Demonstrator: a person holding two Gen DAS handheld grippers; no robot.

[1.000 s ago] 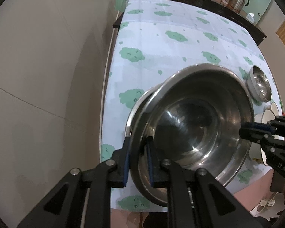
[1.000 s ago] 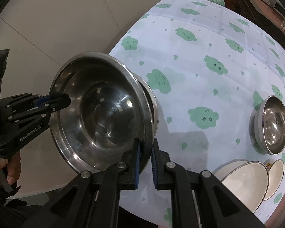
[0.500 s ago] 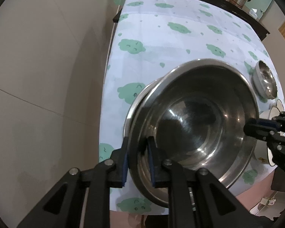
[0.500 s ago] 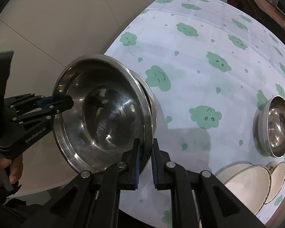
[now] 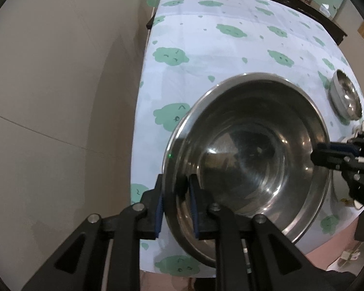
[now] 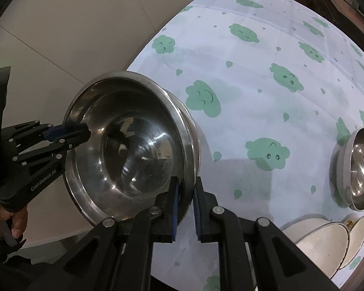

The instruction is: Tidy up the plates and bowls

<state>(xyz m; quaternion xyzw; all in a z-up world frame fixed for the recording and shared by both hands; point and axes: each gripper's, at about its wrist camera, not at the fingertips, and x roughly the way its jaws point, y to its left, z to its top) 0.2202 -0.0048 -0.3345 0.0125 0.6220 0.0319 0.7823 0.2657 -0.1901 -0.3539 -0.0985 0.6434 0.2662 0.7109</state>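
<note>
The large steel bowl (image 5: pixel 250 160) is held tilted above the near-left corner of the surface (image 5: pixel 230 55), its opening facing the cameras. It appears nested in a second steel vessel whose rim shows just behind it (image 6: pixel 194 133); how the two seat cannot be told.

The left gripper (image 5: pixel 176 206) grasps the bowl rim at 7 o'clock in its own view, one finger inside, one outside. The right gripper (image 6: pixel 185 208) is clenched on the opposite rim, at 5 o'clock on the bowl in its own view. Each gripper shows in the other's view: the right at 3 o'clock (image 5: pixel 327 156), the left at 9 o'clock (image 6: pixel 68 133), with a hand (image 6: pixel 9 223) on its handle.

A small steel bowl (image 6: pixel 356 169) stands on the cloud-print cloth (image 6: pixel 267 72), well apart at 3 o'clock. White plates (image 6: pixel 322 242) lie stacked at 4 o'clock, near the surface edge.
</note>
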